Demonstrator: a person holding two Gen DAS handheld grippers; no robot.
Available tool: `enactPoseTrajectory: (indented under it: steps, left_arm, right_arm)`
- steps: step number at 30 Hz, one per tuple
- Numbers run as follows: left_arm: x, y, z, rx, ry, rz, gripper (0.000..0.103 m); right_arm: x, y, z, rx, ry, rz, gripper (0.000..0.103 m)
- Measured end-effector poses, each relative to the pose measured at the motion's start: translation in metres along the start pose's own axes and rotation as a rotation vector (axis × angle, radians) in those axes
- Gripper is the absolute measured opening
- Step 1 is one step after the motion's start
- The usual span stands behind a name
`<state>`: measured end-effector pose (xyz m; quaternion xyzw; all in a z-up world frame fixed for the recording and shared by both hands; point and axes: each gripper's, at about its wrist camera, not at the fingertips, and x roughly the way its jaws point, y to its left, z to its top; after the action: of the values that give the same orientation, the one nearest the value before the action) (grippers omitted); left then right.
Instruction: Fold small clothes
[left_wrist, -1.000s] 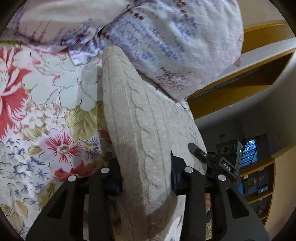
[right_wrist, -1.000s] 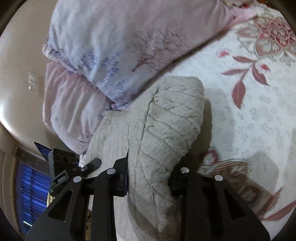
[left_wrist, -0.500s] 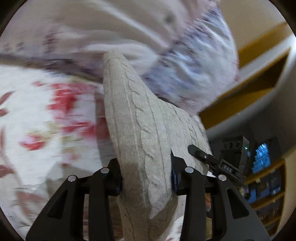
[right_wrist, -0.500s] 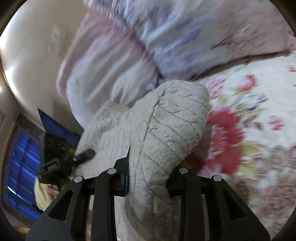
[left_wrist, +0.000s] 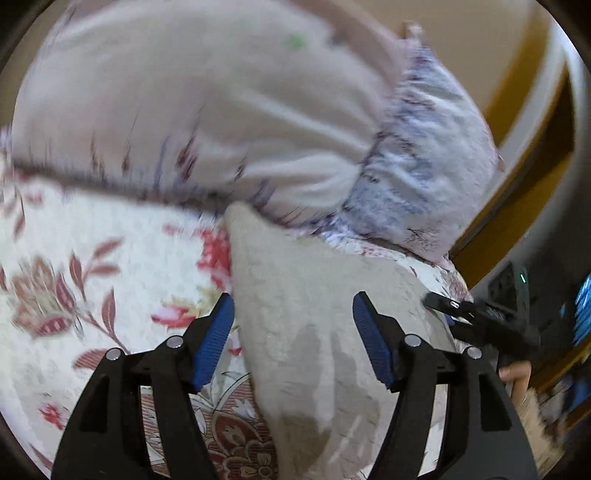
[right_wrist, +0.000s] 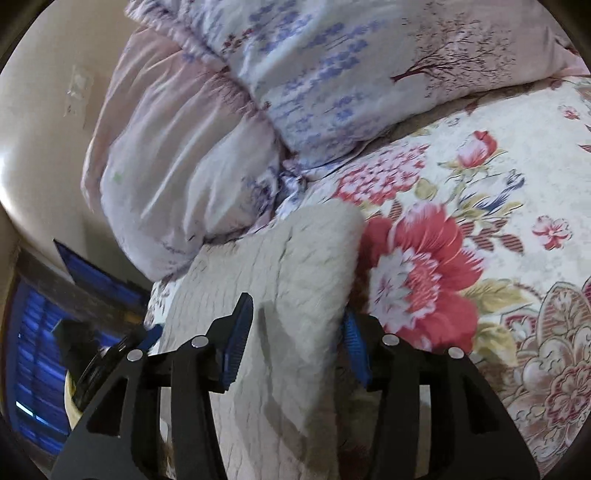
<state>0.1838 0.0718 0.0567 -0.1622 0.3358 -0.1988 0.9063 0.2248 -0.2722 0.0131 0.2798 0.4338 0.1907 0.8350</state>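
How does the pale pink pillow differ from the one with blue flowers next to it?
The pale pink pillow is almost plain and creased in long folds; the blue-flowered pillow carries blue blossom sprays and dark bare trees. In the right wrist view the pink one sits nearer the wall, and the flowered one overlaps it, reaching further across the floral bedsheet. Both lie at the head of the bed beyond the beige knit garment.

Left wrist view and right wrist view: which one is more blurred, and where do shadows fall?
Left wrist view: strong motion blur over the pillows and floral bedsheet; the beige knit garment looks smeared, with dark shadows near the camera. Right wrist view: sharper, pillow print and sheet flowers readable; only the garment edge is soft, with shadow under it.
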Motion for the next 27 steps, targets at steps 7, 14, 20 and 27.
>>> enactPoseTrajectory:
  steps: [7, 14, 20, 27]
  left_arm:
    - [0.005, -0.045, -0.017, 0.255, -0.006, 0.079, 0.066]
    - [0.025, -0.031, -0.036, 0.271, 0.087, 0.17, 0.069]
    - [0.005, -0.024, -0.04, 0.26, 0.076, 0.181, 0.077]
    - [-0.003, -0.02, -0.059, 0.274, 0.137, 0.215, 0.081]
  right_arm:
    - [0.004, 0.024, 0.006, -0.154, -0.118, -0.185, 0.01]
    - [0.006, 0.018, 0.001, -0.178, -0.065, -0.282, 0.028]
    - [-0.042, 0.049, -0.038, -0.338, -0.142, -0.24, 0.034]
    - [-0.045, 0.068, -0.089, -0.505, -0.056, -0.273, 0.034]
